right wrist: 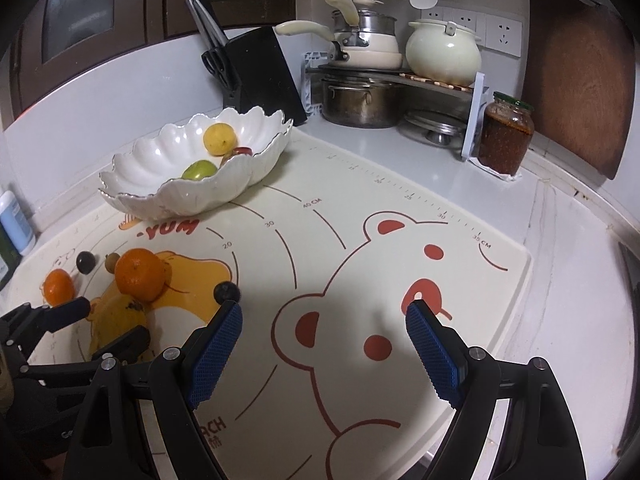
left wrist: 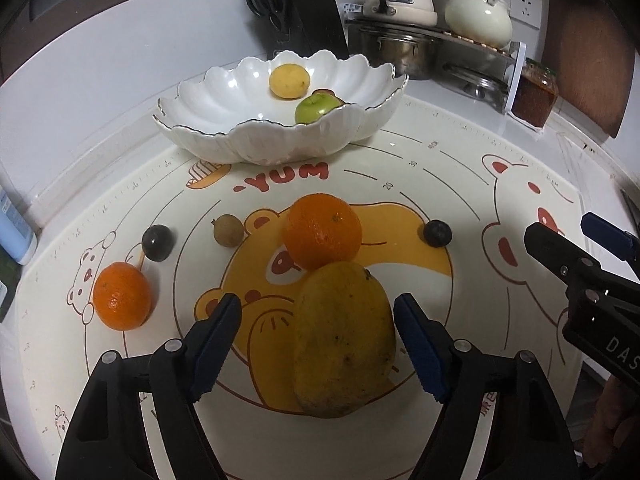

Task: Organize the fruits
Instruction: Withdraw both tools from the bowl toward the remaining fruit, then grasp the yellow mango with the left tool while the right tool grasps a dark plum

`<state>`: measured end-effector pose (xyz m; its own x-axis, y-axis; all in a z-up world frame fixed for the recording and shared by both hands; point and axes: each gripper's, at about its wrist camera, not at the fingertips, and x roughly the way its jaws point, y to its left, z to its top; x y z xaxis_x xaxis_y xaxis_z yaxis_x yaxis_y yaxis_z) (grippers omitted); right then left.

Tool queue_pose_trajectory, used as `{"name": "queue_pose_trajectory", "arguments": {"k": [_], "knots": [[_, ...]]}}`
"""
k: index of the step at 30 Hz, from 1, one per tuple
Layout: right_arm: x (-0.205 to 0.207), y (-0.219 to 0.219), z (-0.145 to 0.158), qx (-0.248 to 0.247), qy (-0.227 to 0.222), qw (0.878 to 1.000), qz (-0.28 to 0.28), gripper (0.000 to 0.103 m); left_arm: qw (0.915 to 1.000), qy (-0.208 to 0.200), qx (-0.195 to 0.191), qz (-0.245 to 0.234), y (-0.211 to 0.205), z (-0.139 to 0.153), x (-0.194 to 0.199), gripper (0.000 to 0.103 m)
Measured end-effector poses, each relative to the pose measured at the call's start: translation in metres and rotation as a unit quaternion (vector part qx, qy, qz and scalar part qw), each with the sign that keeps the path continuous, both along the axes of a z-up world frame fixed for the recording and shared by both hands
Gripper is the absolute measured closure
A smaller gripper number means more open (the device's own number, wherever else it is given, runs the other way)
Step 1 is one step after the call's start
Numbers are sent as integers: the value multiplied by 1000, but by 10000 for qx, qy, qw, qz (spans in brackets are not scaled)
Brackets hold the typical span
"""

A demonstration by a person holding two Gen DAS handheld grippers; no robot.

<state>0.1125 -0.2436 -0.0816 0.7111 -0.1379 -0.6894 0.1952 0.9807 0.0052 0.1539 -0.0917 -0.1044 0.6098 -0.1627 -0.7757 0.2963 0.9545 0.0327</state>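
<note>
Tongs of the left gripper reach up from the bottom of the left wrist view, tilted down at the mat, jaws apart on either side of a yellow mango. Its blue pads stand clear of the skin on both sides, the right one closer, so nothing is gripped. The mango lies lengthwise between the fingers, its far end touching a large orange at centre frame. A small orange sits at left, with a dark round fruit and a brown one above it, and another dark fruit right of centre. The scalloped white bowl in the upper middle holds a yellow fruit, a green apple and a reddish piece mostly hidden behind the apple.

The right gripper also points down, wide open over bare mat in the right wrist view, holding nothing; a dark fruit lies just past its left fingertip. In that view the left gripper enters at lower left and covers much of the mango. A hand at the lower right edge of the left wrist view is cut off and dim.
</note>
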Motion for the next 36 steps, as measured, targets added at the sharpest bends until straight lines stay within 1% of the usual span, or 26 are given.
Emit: {"name": "queue_pose_trajectory", "arguments": {"k": [3,5,7,8,10,15,22,27,33,36], "knots": [[1,-1,-3,15,42,10000,-2,18,10000,-22,-2,-57,-2,-2,0,25],[0,-2,-5,-2,51,10000,-23,18,10000,11,-7,-93,-3,-5,1,28],[0,-3,-5,-12,61,10000,-38,18,9999,90,-27,-112,-5,-9,2,37],[-1,-4,-5,-19,60,10000,-42,18,9998,137,-41,-115,-6,-11,2,39],[0,-3,-4,-42,41,10000,-37,18,9999,106,-99,-82,-5,-11,1,45],[0,-5,-4,4,21,10000,-19,18,9997,91,-163,-183,-7,-11,-2,54],[1,-2,-2,-21,8,10000,70,18,9995,156,-258,-83,-2,-8,-3,55],[10,7,-2,-73,20,9997,221,18,9997,37,-251,52,11,0,-4,55],[28,25,-7,-106,148,9989,424,18,9988,-145,-280,371,37,12,4,55],[38,32,-12,-48,246,9983,524,21,9980,-231,-289,505,49,19,10,55]]}}
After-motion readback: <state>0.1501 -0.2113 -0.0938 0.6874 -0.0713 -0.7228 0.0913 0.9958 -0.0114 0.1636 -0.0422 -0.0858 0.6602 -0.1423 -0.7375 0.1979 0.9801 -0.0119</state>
